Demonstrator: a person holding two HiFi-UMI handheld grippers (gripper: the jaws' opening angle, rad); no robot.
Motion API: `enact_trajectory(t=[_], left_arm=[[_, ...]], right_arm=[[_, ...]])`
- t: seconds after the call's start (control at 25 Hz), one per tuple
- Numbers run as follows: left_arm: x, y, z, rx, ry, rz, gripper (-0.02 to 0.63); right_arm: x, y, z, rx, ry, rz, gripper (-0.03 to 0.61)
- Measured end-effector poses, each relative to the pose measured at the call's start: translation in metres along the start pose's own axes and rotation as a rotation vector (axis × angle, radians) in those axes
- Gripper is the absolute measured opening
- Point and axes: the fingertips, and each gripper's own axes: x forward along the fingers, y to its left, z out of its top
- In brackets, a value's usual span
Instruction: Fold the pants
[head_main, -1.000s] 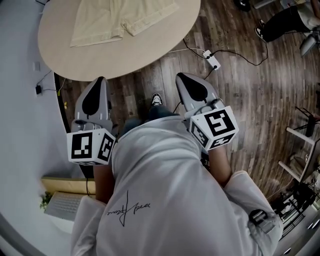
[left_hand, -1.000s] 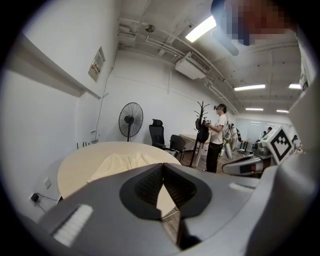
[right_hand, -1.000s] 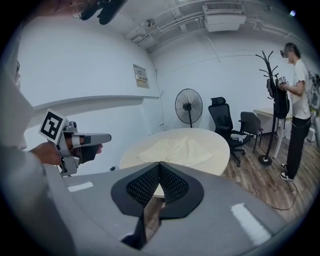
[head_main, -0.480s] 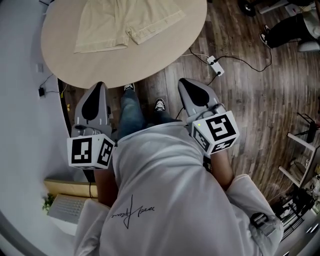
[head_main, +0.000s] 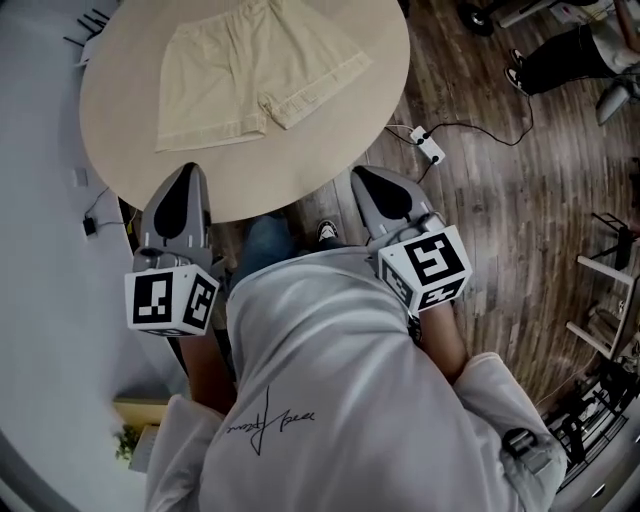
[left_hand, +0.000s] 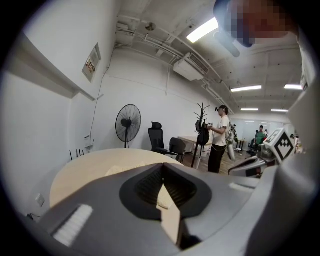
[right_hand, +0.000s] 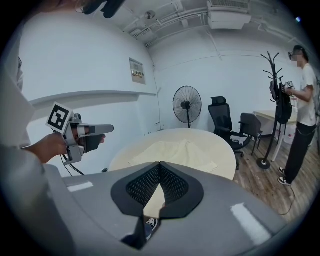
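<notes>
Cream pants (head_main: 255, 70) lie spread flat on the round beige table (head_main: 350, 130), waistband at the far side and the two short legs toward me. My left gripper (head_main: 187, 170) is shut and empty, its tips over the table's near edge, short of the pants. My right gripper (head_main: 362, 172) is shut and empty too, just off the table's near right edge. In the left gripper view the shut gripper (left_hand: 162, 167) points at the pants (left_hand: 120, 170). The right gripper view shows its shut gripper (right_hand: 160, 164), the pants (right_hand: 175, 152) beyond and the left gripper (right_hand: 85, 134) to the left.
A white wall runs close along the table's left. A power strip (head_main: 427, 145) with cables lies on the wood floor to the right. A standing fan (right_hand: 187, 107), office chairs (right_hand: 222, 120), a coat rack (right_hand: 272, 100) and a standing person (right_hand: 302, 115) are beyond the table.
I have stepped toward the table: it and the pants sit lower and nearer in the head view. Both grippers have advanced with me and stay shut.
</notes>
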Motion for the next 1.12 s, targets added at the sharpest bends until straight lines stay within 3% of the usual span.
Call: enact_trajectory(t=[0.48, 0.88, 1.12], left_arm=[[0.043, 0.062, 0.026, 0.034, 0.004, -0.128, 0.040], [0.075, 0.106, 0.043, 0.179, 0.027, -0.282, 0.040], [0.096, 0.120, 0.051, 0.304, 0.045, -0.418, 0.040]], right_arm=[[0.063, 0.021, 0.043, -0.009, -0.008, -0.079, -0.014], [0.101, 0.041, 0.059, -0.023, 0.002, -0.172, -0.014], [0.118, 0.047, 0.062, -0.030, 0.030, -0.248, -0.014]])
